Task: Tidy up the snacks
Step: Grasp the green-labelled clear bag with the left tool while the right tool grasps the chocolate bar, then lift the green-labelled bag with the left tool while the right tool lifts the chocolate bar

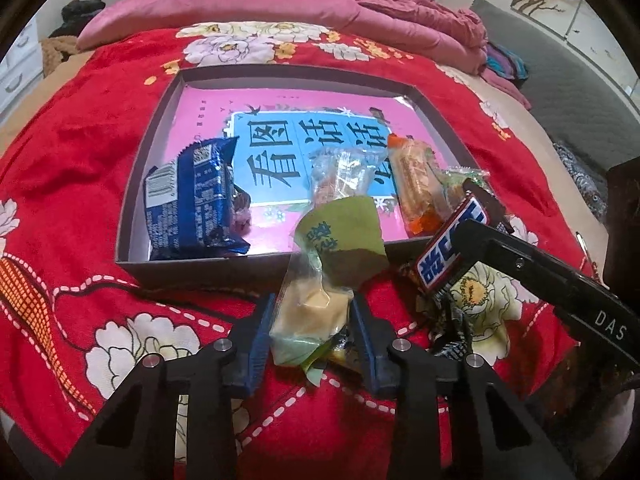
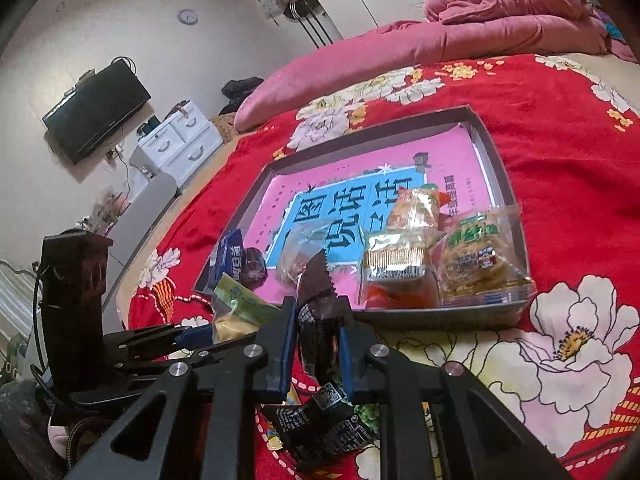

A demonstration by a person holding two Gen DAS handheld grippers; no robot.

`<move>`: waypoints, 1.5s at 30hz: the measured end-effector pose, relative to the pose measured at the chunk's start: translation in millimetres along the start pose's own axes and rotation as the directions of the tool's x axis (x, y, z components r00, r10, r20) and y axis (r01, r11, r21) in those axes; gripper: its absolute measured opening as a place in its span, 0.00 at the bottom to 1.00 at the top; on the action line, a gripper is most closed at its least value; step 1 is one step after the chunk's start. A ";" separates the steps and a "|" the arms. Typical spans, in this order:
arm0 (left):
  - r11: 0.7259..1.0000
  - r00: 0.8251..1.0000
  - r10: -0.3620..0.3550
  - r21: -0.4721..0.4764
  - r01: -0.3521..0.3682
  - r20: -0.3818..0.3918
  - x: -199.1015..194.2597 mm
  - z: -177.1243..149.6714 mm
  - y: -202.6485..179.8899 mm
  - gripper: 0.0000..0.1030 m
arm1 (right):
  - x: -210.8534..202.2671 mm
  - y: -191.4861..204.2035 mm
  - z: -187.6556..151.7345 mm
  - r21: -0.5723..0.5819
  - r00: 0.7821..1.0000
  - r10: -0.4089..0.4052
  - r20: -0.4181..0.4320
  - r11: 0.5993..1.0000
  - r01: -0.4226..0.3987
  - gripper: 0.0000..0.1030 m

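A shallow dark box [image 1: 208,270] lined with a pink book lies on the red flowered blanket. It holds a blue packet [image 1: 196,200], a clear-wrapped snack [image 1: 340,176], an orange bar [image 1: 416,188] and a green-labelled noodle pack [image 2: 480,256]. Just before the box's near wall, my left gripper [image 1: 313,308] is shut on a green-and-clear wrapped pastry [image 1: 316,304], which stands upright between the blue pads. To its right, my right gripper [image 2: 317,312] is shut on a brown chocolate bar [image 2: 320,304] with a blue-and-white logo [image 1: 444,256], tilted up over the box's near right corner.
Another dark snack wrapper [image 2: 320,428] lies on the blanket under the right gripper. Pink pillows and a crumpled quilt [image 1: 400,4] line the far side of the bed. A white drawer unit [image 2: 180,144] and a wall TV [image 2: 96,112] stand beyond the bed's left edge.
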State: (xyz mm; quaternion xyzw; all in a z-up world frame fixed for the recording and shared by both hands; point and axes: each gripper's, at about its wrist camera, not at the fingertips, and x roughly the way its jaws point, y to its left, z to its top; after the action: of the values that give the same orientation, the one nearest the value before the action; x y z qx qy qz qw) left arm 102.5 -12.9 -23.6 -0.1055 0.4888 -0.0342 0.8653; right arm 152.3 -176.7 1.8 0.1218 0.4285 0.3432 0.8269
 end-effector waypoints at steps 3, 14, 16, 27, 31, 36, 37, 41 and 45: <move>1.000 1.000 -0.014 -0.013 0.015 0.021 -9.5 1.9 2.4 0.37 | -5.6 -1.6 1.3 0.006 1.000 0.006 0.021 1.000 -0.006 0.19; 0.998 0.995 -0.034 -0.046 0.039 0.091 -32.3 17.9 8.0 0.34 | -34.6 -12.8 13.5 0.043 0.992 0.010 0.125 0.999 -0.016 0.19; 0.998 0.995 -0.031 -0.050 0.036 0.097 -32.6 20.4 9.2 0.34 | -38.2 -16.7 15.4 0.055 0.990 0.002 0.140 0.998 -0.009 0.19; 0.997 0.993 0.006 -0.077 0.002 0.114 -17.0 40.3 14.9 0.34 | -48.0 -43.2 25.0 0.123 0.977 -0.091 0.191 0.990 0.068 0.19; 0.996 0.995 0.019 -0.087 -0.010 0.098 -6.4 42.8 16.3 0.34 | -44.0 -47.6 24.8 0.120 0.978 -0.130 0.162 0.987 0.112 0.19; 0.998 0.995 0.030 -0.063 -0.024 0.095 -0.6 43.7 13.4 0.34 | -54.2 -48.6 15.4 0.113 0.983 -0.137 0.121 0.986 0.124 0.19; 0.998 0.995 0.030 -0.061 -0.024 0.093 0.9 43.8 12.7 0.34 | -54.8 -48.4 11.9 0.107 0.983 -0.152 0.105 0.984 0.141 0.19; 0.998 0.996 0.025 -0.055 -0.020 0.085 7.4 43.8 9.7 0.34 | -55.7 -44.9 3.8 0.064 0.969 -0.241 0.061 0.969 0.237 0.36; 0.999 0.997 0.016 -0.051 -0.012 0.073 13.1 43.8 6.2 0.34 | -58.7 -49.8 -7.1 0.055 0.952 -0.305 0.036 0.952 0.302 0.52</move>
State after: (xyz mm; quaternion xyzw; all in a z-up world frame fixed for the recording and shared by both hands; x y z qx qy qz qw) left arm 146.4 -2.5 -14.0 -0.1249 0.4580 -0.0119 0.8801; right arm 146.4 -253.5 9.5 0.0820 0.4321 0.1988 0.8758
